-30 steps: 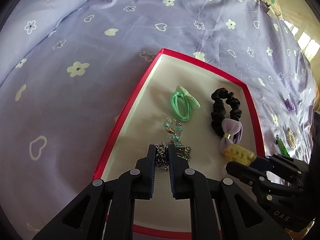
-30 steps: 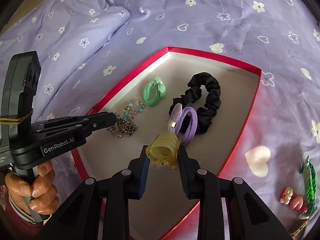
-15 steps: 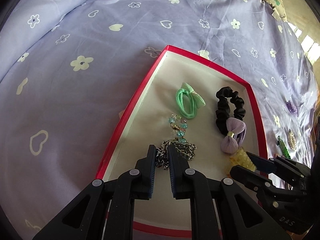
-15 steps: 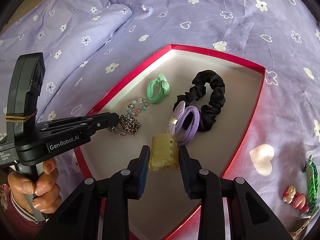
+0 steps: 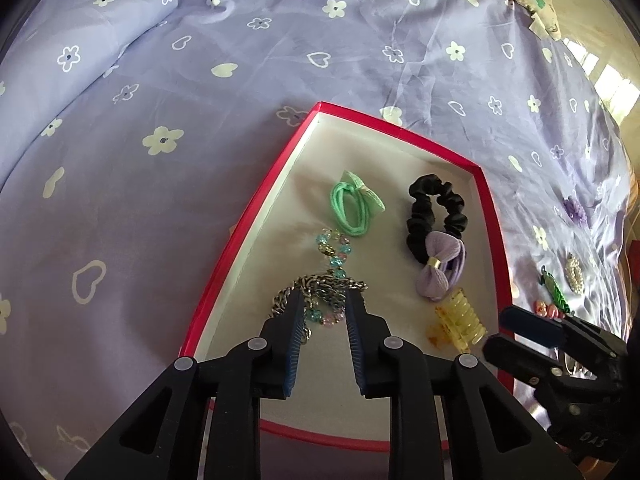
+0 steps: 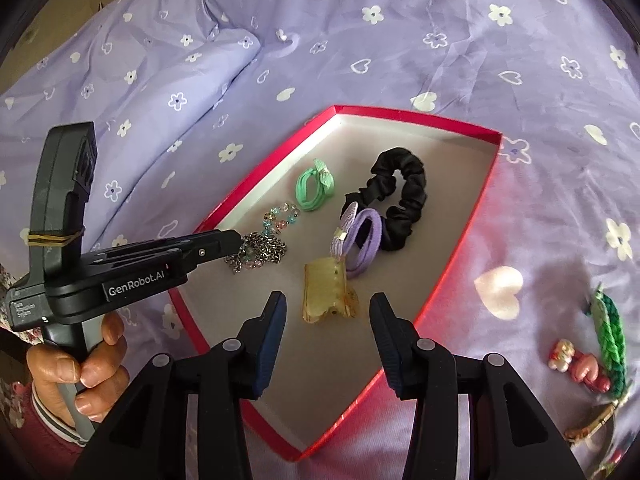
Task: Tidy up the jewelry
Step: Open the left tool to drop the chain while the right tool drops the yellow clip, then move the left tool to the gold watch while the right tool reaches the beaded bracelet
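A red-rimmed box (image 5: 248, 236) (image 6: 472, 216) lies on the purple bedsheet. Inside it lie a green hair tie (image 5: 352, 204) (image 6: 314, 188), a black scrunchie (image 5: 436, 212) (image 6: 396, 196), a purple bow hair tie (image 5: 440, 272) (image 6: 360, 240), a beaded bracelet (image 5: 332, 248) (image 6: 280, 216), a silver chain (image 5: 320, 288) (image 6: 260, 252) and a yellow claw clip (image 5: 460, 320) (image 6: 326, 292). My left gripper (image 5: 323, 300) (image 6: 236, 242) is open over the chain. My right gripper (image 6: 326, 308) (image 5: 500, 332) is open just behind the clip, apart from it.
Outside the box at the right lie a green braided piece (image 6: 608, 332) (image 5: 552, 288), a pink clip (image 6: 580, 368) (image 5: 548, 310), a gold clip (image 6: 592, 424), a silver clip (image 5: 574, 272) and a purple flower (image 5: 574, 212). A folded sheet ridge (image 6: 200, 60) rises at the back left.
My right gripper opened and let the yellow clip down into the box. My left gripper opened and let go of the chain, which lies in the box.
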The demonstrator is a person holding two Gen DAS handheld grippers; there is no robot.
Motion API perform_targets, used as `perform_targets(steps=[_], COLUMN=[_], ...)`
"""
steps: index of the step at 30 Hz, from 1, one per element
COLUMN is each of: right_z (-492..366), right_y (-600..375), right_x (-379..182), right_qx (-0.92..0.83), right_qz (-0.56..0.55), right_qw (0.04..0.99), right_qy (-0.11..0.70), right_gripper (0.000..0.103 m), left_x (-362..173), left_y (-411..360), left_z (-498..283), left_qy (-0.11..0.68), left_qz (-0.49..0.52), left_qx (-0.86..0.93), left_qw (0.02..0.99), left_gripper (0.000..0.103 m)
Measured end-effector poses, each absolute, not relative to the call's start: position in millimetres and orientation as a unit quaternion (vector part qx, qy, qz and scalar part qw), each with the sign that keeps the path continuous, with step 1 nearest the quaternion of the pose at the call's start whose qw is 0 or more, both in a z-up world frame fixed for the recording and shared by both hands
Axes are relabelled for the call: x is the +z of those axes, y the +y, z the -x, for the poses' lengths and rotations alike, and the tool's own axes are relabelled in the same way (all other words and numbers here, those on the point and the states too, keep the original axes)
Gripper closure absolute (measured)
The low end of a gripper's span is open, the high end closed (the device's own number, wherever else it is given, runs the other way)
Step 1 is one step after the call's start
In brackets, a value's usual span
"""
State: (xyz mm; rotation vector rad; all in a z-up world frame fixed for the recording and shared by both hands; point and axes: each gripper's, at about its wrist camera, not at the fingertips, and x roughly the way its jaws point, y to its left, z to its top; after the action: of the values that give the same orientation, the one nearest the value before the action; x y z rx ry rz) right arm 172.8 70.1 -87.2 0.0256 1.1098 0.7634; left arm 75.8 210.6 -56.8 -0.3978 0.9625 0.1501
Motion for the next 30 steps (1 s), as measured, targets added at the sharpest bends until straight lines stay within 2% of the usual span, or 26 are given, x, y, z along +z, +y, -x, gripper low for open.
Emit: perform_targets(steps=[6, 11, 21, 30], right_z=[-166, -159, -142, -124], right_y=[55, 37, -24, -97], right_x=[-77, -69, -62, -59], right_qx=[0.351, 0.345, 0.307, 0.245], right_qz=[-0.026, -0.040, -0.073, -0.102], right_qw=[0.788, 0.793, 0.809, 0.828], right_qy=[0.506, 0.500, 0.496, 0.493], right_gripper=[0.058, 0.058, 0.056, 0.054], left_x=[-50, -39, -18, -12], left_y=[207, 197, 153, 111], left_z=[-69, -64, -54, -53], left_qy=[0.460, 0.454, 0.451, 0.462], left_qz=[0.191, 0.185, 0.164, 0.141], left_qx=[0.069, 0.064, 0.016, -0.035], left_qw=[0.864, 0.869, 0.877, 0.875], left_gripper=[0.081, 0.069, 0.067, 0.060])
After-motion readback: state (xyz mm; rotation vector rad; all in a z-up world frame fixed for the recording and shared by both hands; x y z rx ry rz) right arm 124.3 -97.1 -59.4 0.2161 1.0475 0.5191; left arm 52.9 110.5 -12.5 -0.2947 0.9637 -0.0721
